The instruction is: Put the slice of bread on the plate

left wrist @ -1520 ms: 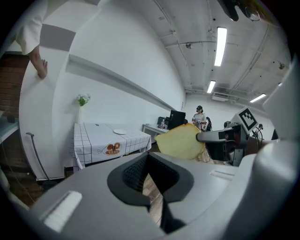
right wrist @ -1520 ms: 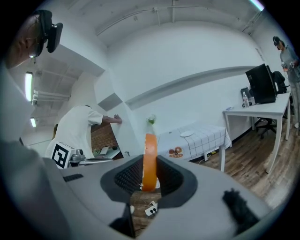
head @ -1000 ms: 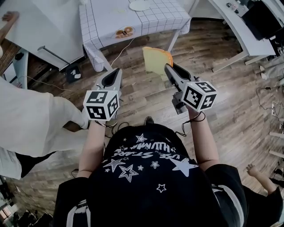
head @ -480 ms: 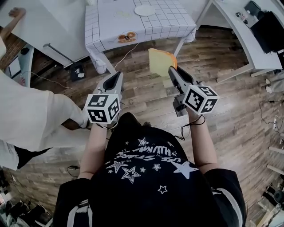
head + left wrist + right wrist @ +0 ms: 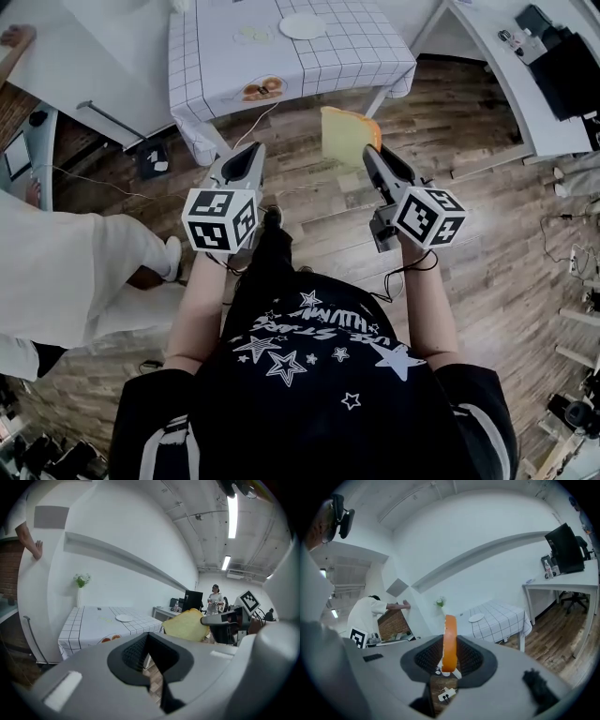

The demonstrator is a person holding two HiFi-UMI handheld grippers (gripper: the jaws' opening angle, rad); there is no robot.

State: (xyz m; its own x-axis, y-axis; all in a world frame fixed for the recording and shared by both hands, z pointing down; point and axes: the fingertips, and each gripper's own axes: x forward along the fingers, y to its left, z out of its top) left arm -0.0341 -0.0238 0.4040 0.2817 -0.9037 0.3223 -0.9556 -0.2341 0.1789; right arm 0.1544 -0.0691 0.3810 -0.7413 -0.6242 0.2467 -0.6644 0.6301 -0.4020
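The slice of bread (image 5: pixel 345 136), pale yellow with an orange crust, stands upright over the wooden floor with my right gripper (image 5: pixel 369 151) shut on its lower edge. Seen edge-on in the right gripper view, the bread (image 5: pixel 450 641) rises between the jaws of that gripper (image 5: pixel 448 663). My left gripper (image 5: pixel 251 155) is beside it at the same height, shut and holding nothing. A small white plate (image 5: pixel 302 25) lies on the checked tablecloth of the table (image 5: pixel 356 52) ahead. The plate (image 5: pixel 124 618) and the bread (image 5: pixel 186 625) also show in the left gripper view.
A person in white (image 5: pixel 66 272) stands close at the left. A brown food item (image 5: pixel 262 90) lies near the table's front edge. A white desk (image 5: pixel 492 56) with a dark monitor (image 5: pixel 567 70) is at the right. A cable (image 5: pixel 253 117) runs over the floor under the table.
Both grippers and the bread have moved forward towards the table, which now looks nearer. The grip on the bread is unchanged. The person in white has shifted at the left.
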